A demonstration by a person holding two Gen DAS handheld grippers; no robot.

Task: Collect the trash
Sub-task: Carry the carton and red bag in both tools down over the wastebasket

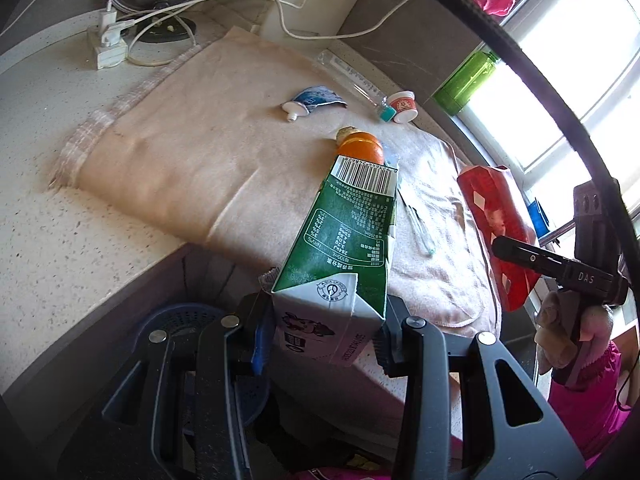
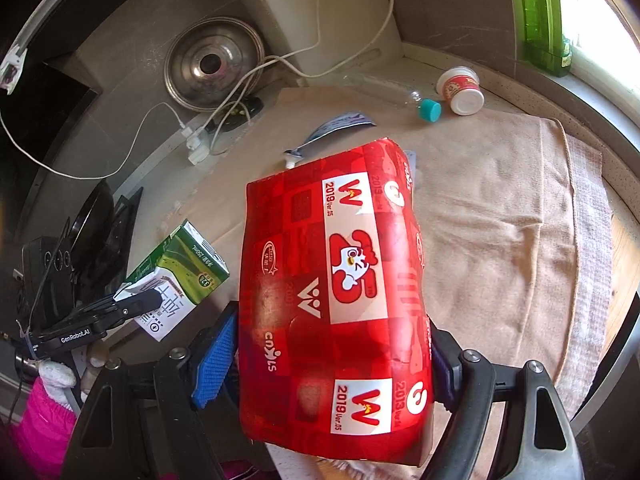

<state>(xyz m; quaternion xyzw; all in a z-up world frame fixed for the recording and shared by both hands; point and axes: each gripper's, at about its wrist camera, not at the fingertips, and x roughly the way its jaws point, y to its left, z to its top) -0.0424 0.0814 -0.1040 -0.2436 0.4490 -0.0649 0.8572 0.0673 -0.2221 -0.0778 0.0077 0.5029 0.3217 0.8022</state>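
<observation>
My left gripper (image 1: 326, 330) is shut on a green and white milk carton (image 1: 344, 248), held above the beige towel (image 1: 192, 152); the carton also shows in the right wrist view (image 2: 176, 276). My right gripper (image 2: 334, 364) is shut on a red paper food bag (image 2: 336, 300), which also shows at the right of the left wrist view (image 1: 496, 232). On the towel lie a squeezed blue tube (image 1: 312, 102), an orange peel (image 1: 360, 144), a clear plastic tube with a teal cap (image 1: 356, 80) and a small red and white cup (image 1: 404, 106).
A speckled counter (image 1: 60, 208) holds a white power adapter with cables (image 1: 108, 44) and a steel pot lid (image 2: 214, 62). A green bottle (image 2: 544, 12) stands by the window. A dark blue perforated basket (image 1: 188, 320) sits below the counter edge. Thin clear plastic sticks (image 1: 420, 228) lie on the towel.
</observation>
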